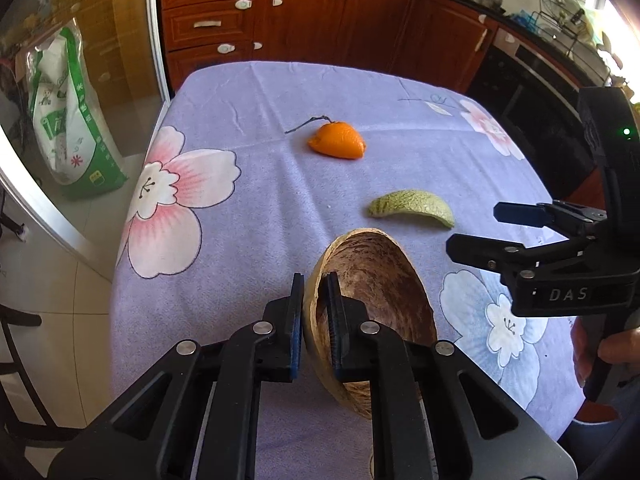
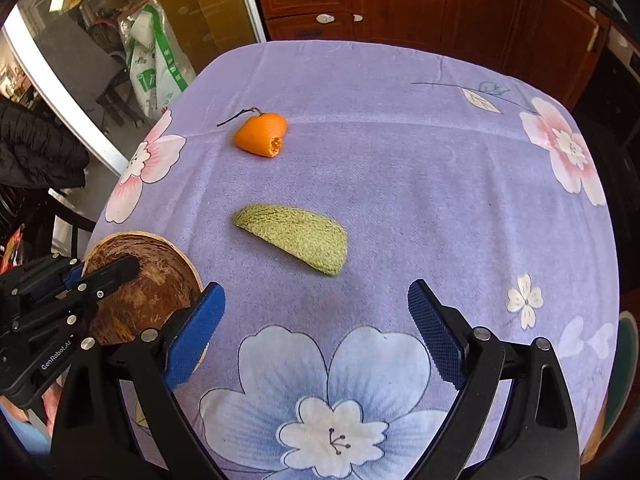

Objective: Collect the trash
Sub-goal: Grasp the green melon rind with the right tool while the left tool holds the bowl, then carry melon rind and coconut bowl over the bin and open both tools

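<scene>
Bowl (image 1: 372, 280) rim sits clamped in the left gripper (image 1: 316, 308); right gripper (image 2: 316, 320), jaws wide, hovers over the cloth. Melon rind (image 2: 296, 240) lies at twelve o'clock: straddle its narrow width before closing.

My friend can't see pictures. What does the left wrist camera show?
The left gripper is shut on the rim of a brown coconut-shell bowl on a purple flowered tablecloth. Beyond lie a green melon rind and orange peel; the open right gripper is alongside.
</scene>
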The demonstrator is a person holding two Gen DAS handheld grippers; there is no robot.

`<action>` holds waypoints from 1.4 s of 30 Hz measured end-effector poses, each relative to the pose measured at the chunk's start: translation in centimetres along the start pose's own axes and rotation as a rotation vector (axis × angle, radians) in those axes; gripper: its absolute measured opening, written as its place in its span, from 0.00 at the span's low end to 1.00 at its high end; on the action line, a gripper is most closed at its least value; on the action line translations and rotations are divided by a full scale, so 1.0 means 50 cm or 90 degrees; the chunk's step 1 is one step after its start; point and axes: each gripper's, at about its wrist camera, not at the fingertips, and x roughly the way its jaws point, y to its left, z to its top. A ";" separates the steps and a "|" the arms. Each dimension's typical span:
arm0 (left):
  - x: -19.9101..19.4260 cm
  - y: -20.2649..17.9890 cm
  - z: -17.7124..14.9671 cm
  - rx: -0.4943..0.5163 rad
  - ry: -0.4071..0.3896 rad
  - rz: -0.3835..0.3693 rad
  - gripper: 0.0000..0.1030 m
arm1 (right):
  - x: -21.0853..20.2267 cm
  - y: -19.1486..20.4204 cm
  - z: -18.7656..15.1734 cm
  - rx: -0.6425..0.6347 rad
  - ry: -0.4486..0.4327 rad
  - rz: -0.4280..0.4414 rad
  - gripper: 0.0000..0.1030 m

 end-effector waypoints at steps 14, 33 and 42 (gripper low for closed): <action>0.025 0.022 -0.025 -0.014 0.034 0.002 0.28 | 0.058 0.034 0.048 -0.087 0.009 -0.042 0.11; -0.027 -0.048 -0.045 -0.009 -0.007 0.011 0.10 | -0.078 -0.055 -0.054 0.078 -0.012 0.040 0.08; -0.090 -0.139 -0.031 0.036 -0.051 0.032 0.09 | -0.164 -0.098 -0.100 0.116 -0.056 0.046 0.08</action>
